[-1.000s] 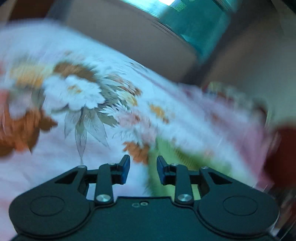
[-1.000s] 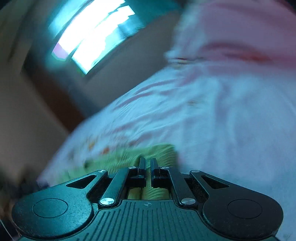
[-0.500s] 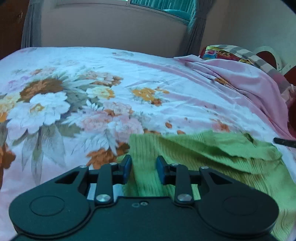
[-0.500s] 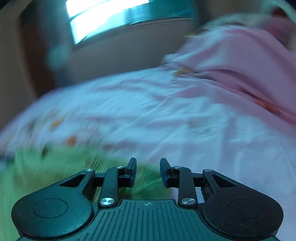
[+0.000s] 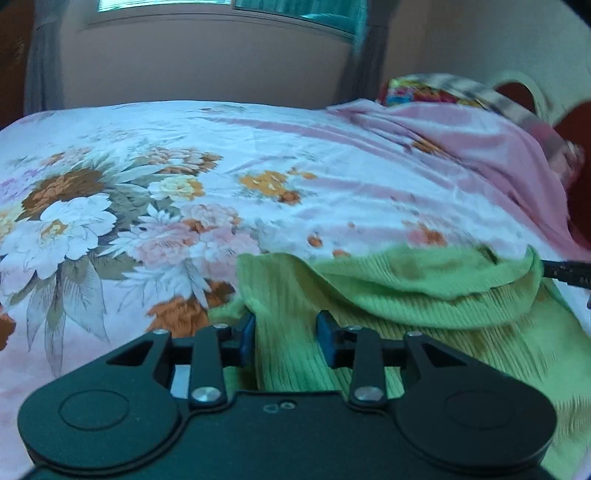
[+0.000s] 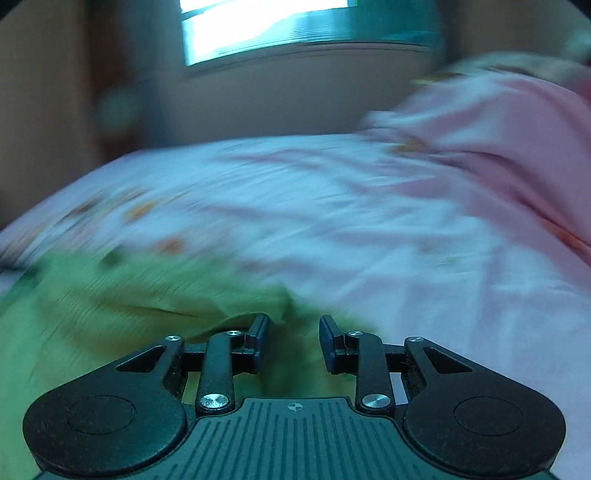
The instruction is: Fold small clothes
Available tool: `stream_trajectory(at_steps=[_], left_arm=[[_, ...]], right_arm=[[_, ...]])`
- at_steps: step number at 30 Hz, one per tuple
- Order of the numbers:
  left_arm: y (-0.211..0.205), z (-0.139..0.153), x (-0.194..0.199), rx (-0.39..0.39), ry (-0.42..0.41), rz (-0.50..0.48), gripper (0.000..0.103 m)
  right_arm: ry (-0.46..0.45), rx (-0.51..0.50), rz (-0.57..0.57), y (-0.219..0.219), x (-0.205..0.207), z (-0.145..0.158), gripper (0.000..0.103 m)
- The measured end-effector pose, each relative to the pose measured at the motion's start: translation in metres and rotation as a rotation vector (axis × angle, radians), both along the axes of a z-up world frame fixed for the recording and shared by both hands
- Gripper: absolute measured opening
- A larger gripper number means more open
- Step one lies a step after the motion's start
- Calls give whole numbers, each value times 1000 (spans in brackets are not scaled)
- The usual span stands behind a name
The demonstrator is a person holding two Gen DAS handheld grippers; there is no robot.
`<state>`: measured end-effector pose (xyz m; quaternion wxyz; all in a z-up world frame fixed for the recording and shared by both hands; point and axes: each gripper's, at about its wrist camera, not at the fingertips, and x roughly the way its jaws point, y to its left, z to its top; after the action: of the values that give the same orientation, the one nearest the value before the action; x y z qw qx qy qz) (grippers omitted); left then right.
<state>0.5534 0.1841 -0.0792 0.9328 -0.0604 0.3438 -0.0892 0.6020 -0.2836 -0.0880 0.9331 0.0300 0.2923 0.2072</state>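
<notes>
A green ribbed garment point(image 5: 369, 295) lies on the floral bedsheet point(image 5: 184, 184), with one part folded over on top. My left gripper point(image 5: 285, 332) is open, low over the garment's left edge, with green cloth between its fingers. In the blurred right wrist view the garment point(image 6: 110, 314) fills the lower left. My right gripper point(image 6: 293, 339) is open over the garment's right edge. A dark fingertip of the right gripper point(image 5: 565, 275) shows at the right rim of the left wrist view.
A pink blanket point(image 5: 480, 147) is bunched at the right of the bed, also in the right wrist view point(image 6: 498, 147). A colourful pillow point(image 5: 424, 92) lies behind it. A wall and window point(image 6: 277, 26) stand beyond the bed.
The right gripper was shut on the green cloth a second ago and has opened. The left gripper has moved down and right, so green cloth now lies between its fingers.
</notes>
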Motion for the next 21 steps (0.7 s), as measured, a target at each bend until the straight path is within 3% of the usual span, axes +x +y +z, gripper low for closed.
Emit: stream_trajectory(at_steps=[3,7,11,14,17,21], left_arm=[[8,0,1,-41,-13,3,33],[19,-6,-1,-87,-28,-13,33],[23,-7,5,-109,-31,-35,33],[18,-8,20,-52,18,-52,33],[14,-4,31,-17,4,-25,41],[20,-6,33,-103,5,-54,42]], right_arm=[[15,126,-30,-22,4,3,29],[67,205,66,-35,-1,1,29],[99,204,88,-25,5,-3,29],[117,175,86,-15,16,-7,29],[118,173,62,-10,26,-10,29],[138,220,66,-13,32,-9,29]])
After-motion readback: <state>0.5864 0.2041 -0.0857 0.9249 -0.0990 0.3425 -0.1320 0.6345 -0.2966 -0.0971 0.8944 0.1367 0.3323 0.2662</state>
